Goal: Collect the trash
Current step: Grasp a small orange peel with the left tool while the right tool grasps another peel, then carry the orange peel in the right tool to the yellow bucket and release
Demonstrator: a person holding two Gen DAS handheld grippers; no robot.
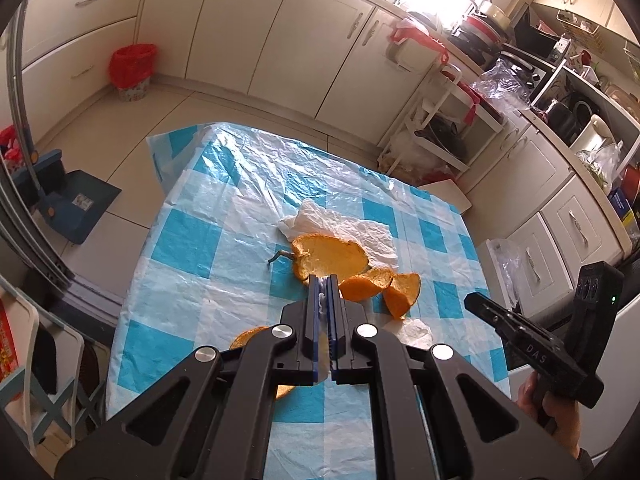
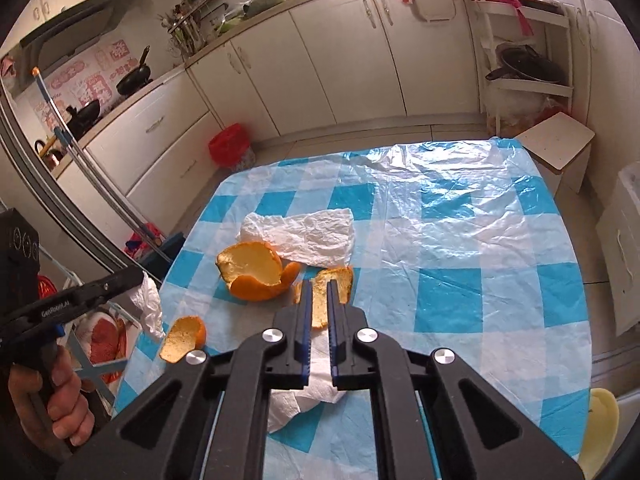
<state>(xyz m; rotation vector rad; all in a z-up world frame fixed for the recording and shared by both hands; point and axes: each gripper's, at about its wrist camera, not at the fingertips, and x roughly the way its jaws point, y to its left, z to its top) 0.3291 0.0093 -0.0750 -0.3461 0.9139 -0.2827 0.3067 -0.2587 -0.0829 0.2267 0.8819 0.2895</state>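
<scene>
your right tool (image 2: 318, 300) is nearly closed on a strip of orange peel (image 2: 320, 300) running lengthwise between its fingers; the left tool (image 1: 323, 292), pinching white tissue, sits beside it.

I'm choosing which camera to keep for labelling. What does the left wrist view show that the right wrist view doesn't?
Only the left wrist view: the right hand on its gripper handle, and a cluttered shelf of appliances.
Only the right wrist view: the left hand on its handle, and pans on the stove.
Both: the orange peels, a flat tissue, the blue checked tablecloth and a red-lined bin.
</scene>
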